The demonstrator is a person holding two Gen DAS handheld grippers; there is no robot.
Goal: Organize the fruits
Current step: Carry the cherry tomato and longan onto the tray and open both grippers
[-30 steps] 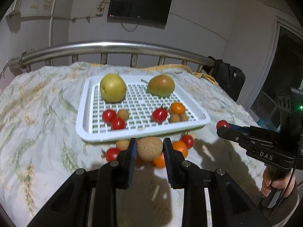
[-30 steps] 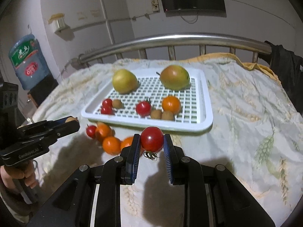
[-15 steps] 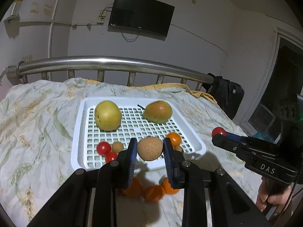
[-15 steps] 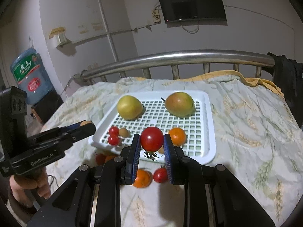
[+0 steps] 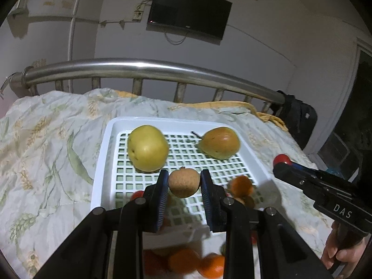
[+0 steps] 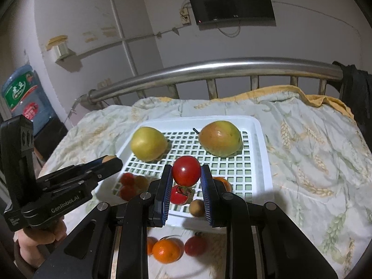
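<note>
My left gripper (image 5: 184, 181) is shut on a small brown round fruit (image 5: 184, 182), held over the near part of the white slotted tray (image 5: 102, 162). My right gripper (image 6: 186, 171) is shut on a red tomato (image 6: 186, 170), above the same tray (image 6: 264, 153). A yellow-green apple (image 5: 147, 148) and a reddish pear (image 5: 219, 142) lie at the tray's far end. Small tomatoes (image 6: 127, 178), a tangerine (image 5: 240, 185) and brown fruits (image 6: 196, 207) sit in the tray's near row, partly hidden by the fingers. Loose tangerines (image 6: 166, 250) and a tomato (image 6: 195, 245) lie on the bedspread before the tray.
The tray rests on a leaf-patterned bedspread (image 5: 46, 144) with a steel bed rail (image 5: 148, 68) behind. A black bag (image 5: 300, 118) hangs at the right end of the rail; a water bottle (image 6: 23, 95) stands far left. A hand (image 5: 341, 253) grips the right tool.
Both grippers have moved forward and a little up from the loose fruit on the bedspread to above the tray, each still carrying its fruit.
</note>
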